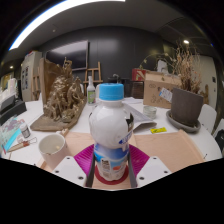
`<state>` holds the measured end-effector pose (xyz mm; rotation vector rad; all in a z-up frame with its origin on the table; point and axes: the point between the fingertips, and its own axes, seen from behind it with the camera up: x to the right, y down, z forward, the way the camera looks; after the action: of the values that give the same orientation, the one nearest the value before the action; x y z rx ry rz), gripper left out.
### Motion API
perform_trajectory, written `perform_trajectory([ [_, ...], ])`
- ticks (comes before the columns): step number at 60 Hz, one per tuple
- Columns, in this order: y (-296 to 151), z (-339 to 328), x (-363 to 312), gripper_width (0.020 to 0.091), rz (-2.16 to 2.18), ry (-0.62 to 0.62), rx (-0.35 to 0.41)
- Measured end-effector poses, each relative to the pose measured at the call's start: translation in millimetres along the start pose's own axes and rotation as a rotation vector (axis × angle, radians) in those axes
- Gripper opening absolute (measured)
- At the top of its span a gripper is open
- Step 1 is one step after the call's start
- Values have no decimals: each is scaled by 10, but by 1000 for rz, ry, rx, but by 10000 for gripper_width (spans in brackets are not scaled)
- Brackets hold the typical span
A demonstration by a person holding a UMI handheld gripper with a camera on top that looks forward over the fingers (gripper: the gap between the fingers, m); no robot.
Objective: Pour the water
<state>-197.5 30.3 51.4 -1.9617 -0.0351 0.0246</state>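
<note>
A white plastic bottle [110, 130] with a light blue cap and a red label stands upright between my gripper's [111, 168] two fingers. Both magenta pads [84, 158] press against its lower sides, so the gripper is shut on the bottle. A white cup [52, 148] stands on the table to the left of the fingers, its mouth facing up. The bottle's base is hidden between the fingers.
A tan board [170, 148] lies under and to the right of the gripper. A wooden model [60, 103] stands at the back left, a dark pot [186, 105] on a saucer at the right, and a small bottle [91, 92] behind.
</note>
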Motion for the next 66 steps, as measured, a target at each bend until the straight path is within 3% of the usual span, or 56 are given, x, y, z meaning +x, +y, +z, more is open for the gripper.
perform_trajectory([
  [3,37,-29,16,565,9,3,-29],
  [7,10,-137,37,814,8,4,-46],
  [9,-34,-210,49,870,8,9,-46],
  [12,-97,-340,35,844,0,11,-48],
  [16,-181,-575,32,863,-19,42,-61],
  [38,-248,-2479,-509,855,12,112,-250],
  [51,-263,-3203,-821,853,5,131,-265],
  [66,-307,-3442,-755,857,-45,177,-236],
])
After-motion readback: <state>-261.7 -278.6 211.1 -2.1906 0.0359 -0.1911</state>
